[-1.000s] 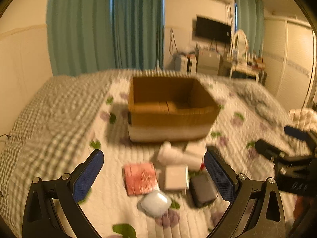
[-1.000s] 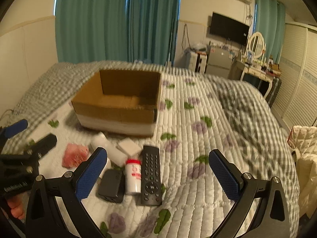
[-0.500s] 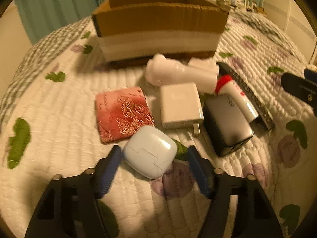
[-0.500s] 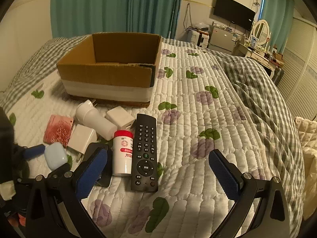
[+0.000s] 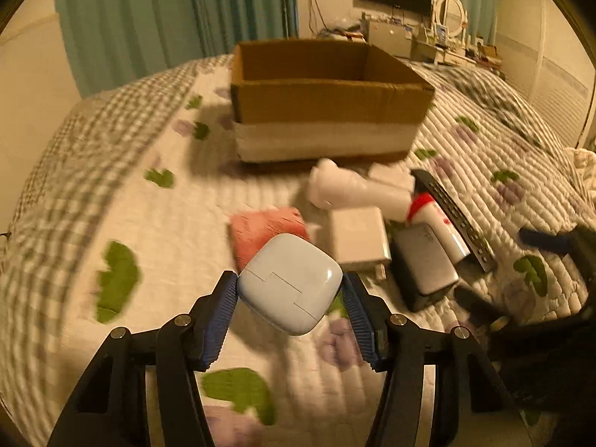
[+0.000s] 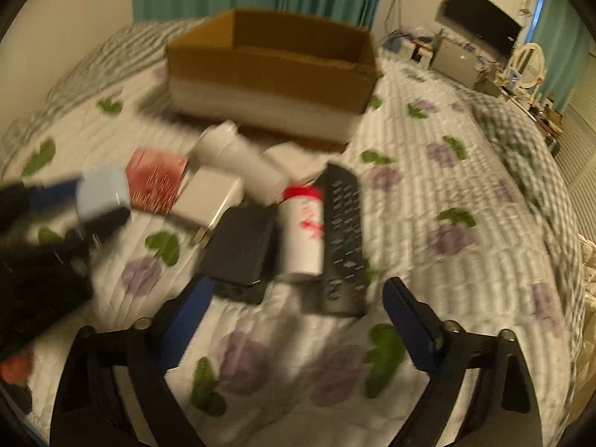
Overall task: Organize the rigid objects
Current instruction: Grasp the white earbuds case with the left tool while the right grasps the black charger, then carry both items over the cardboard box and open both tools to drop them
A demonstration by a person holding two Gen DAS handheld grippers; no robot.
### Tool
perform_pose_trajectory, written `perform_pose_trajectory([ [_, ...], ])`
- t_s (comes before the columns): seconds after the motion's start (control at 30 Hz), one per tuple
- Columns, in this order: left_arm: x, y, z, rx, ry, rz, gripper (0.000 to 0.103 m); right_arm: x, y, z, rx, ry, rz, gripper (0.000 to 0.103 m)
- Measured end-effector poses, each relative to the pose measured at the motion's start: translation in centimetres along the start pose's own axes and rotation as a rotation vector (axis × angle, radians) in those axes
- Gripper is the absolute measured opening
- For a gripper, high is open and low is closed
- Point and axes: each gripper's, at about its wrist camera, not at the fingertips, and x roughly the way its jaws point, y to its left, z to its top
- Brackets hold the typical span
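Pale blue case (image 5: 289, 287); pink, gold-patterned box (image 6: 156, 179); black remote (image 6: 342, 240); red-capped white bottle (image 6: 302, 231); brown cardboard box (image 5: 320, 98), white-banded. Bed quilt (image 6: 465, 201) white, printed with green and purple.

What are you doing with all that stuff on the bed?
A person is tidying small things on the bed with two hand-held grippers. The left hand-held gripper is shut on a pale blue case. The right hand-held gripper is closing, nothing gripped yet, near the remote and the bottle. The box looks empty so far.
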Motion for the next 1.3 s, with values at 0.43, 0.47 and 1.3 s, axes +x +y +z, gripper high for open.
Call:
perform_pose_trajectory([
  [0.43, 0.2, 1.8, 0.3, -0.047, -0.009, -0.038, 0.059, 4.7, 2.8, 1.0, 0.033, 0.107, 0.081, 0.053],
  [0.47, 0.3, 1.8, 0.3, -0.047, -0.009, -0.04, 0.059, 4.8, 2.8, 1.1, 0.035, 0.109, 0.08, 0.053],
  [1.3, -6.3, 1.3, 9.8, -0.01, -0.198, -0.089, 0.059, -7.4, -2.5, 10.0, 0.085, -0.344, 0.114, 0.041],
])
